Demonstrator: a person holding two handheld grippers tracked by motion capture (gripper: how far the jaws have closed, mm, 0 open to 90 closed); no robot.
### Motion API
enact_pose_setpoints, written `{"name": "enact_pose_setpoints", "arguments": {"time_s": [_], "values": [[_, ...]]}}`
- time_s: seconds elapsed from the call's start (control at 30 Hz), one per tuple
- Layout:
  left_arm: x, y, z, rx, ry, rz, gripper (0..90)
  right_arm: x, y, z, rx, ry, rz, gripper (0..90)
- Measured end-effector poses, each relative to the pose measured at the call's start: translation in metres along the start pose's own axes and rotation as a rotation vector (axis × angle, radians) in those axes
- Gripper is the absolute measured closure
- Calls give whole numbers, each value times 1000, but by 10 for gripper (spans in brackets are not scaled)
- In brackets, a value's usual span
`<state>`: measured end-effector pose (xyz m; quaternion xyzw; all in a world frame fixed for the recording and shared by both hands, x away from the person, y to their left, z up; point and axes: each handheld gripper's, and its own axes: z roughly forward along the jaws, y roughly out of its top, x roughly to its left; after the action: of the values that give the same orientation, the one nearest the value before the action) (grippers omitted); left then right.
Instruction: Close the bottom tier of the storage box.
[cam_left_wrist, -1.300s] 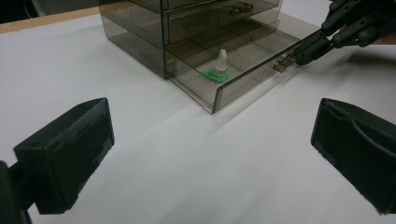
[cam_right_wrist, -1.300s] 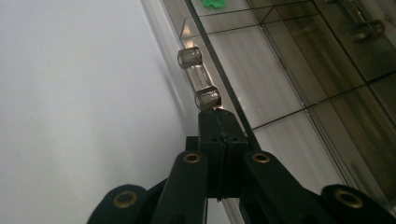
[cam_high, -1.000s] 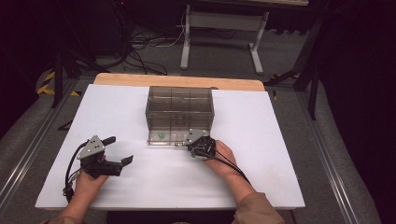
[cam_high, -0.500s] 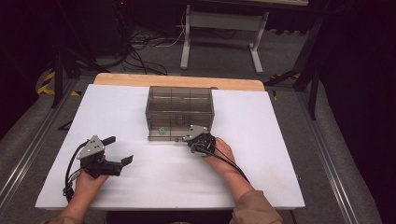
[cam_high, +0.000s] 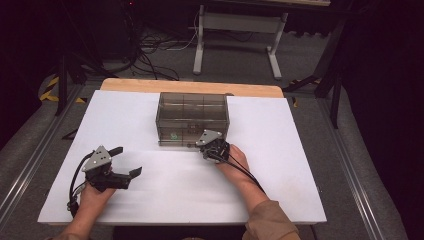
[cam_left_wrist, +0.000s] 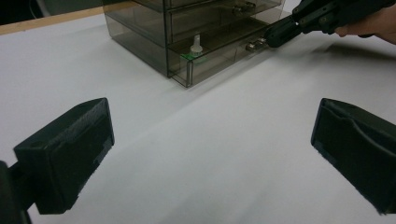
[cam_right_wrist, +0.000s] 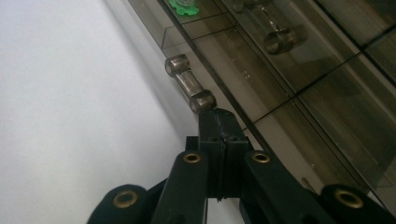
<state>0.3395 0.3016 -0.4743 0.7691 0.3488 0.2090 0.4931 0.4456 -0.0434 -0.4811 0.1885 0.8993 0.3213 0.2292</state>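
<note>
Right gripper view showed the right gripper, jaws closed on nothing, touching the handle of the cabinet at frame centre, apparently needing reopening to grasp it, while the left gripper idled open.

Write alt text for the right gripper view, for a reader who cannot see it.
The right gripper, its two black jaws pressed together, points its tip at the end of a clear cylindrical drawer handle on the front of a smoky transparent plastic drawer cabinet. A white tabletop lies to the left, and a small green object sits inside one drawer.
</note>
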Motion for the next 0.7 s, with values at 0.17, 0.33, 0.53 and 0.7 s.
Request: {"name": "enact_pose_setpoints", "arguments": {"time_s": [0.17,0.33,0.53,0.7], "values": [[-3,-1,-2,-11,-1,-16,4,-2,0,3,-8,-18,13,900],[-6,-1,-1,2,13,19,4,-4,0,6,-20,-26,40,900],[-7,-1,-1,6,16,20,4,-6,0,10,-29,-49,62,900],[-7,-1,-1,8,21,26,4,-8,1,14,-26,-63,76,900]]}}
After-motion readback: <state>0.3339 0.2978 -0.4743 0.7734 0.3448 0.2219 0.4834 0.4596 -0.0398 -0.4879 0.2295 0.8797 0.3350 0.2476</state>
